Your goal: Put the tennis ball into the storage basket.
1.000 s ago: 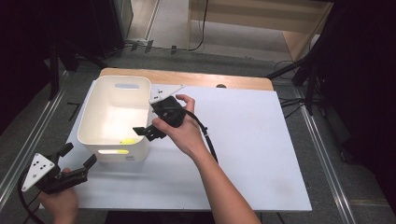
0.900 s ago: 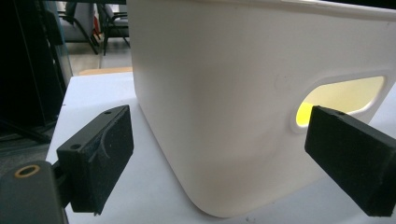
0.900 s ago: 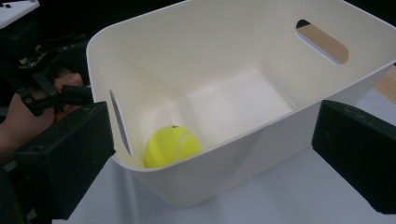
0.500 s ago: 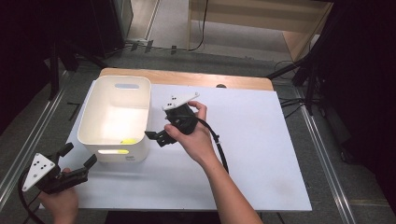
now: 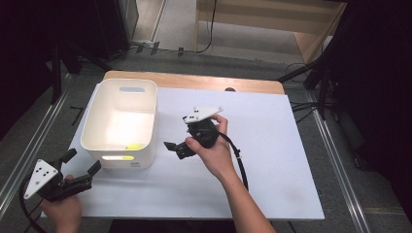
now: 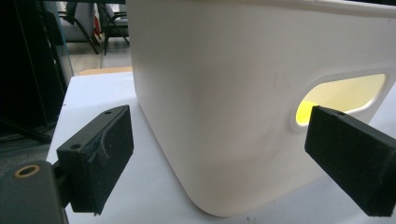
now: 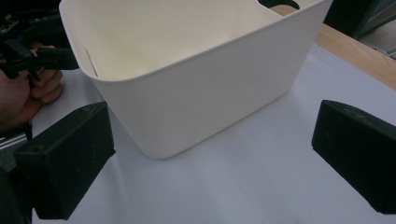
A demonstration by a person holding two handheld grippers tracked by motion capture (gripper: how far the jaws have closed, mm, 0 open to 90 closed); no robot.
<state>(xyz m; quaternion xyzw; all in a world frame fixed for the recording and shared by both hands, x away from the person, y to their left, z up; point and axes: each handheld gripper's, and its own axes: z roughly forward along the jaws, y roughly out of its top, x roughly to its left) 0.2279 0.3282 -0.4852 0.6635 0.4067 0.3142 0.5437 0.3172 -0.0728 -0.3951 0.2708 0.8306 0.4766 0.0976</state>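
A white plastic bin (image 5: 151, 121) stands on the left part of the white tabletop (image 5: 277, 160), with a small yellow object (image 5: 132, 145) lying on its floor near the front wall. My left gripper (image 5: 82, 161) is open at the bin's near left corner, jaws pointing at the front wall (image 6: 224, 93). The yellow object (image 6: 304, 112) glows through the handle slot. My right gripper (image 5: 175, 149) is open and empty, just right of the bin, aimed at its side wall (image 7: 201, 98). Nothing lies between either pair of jaws.
A wooden strip (image 5: 194, 81) runs along the table's far edge. Metal rails, dark stands and cables surround the table on the floor. In the right gripper view the other hand (image 7: 28, 88) shows past the bin's corner.
My right gripper has drawn back from the bin's right rim, moving right and toward me, and now sits lower beside the bin. The left gripper has stayed put.
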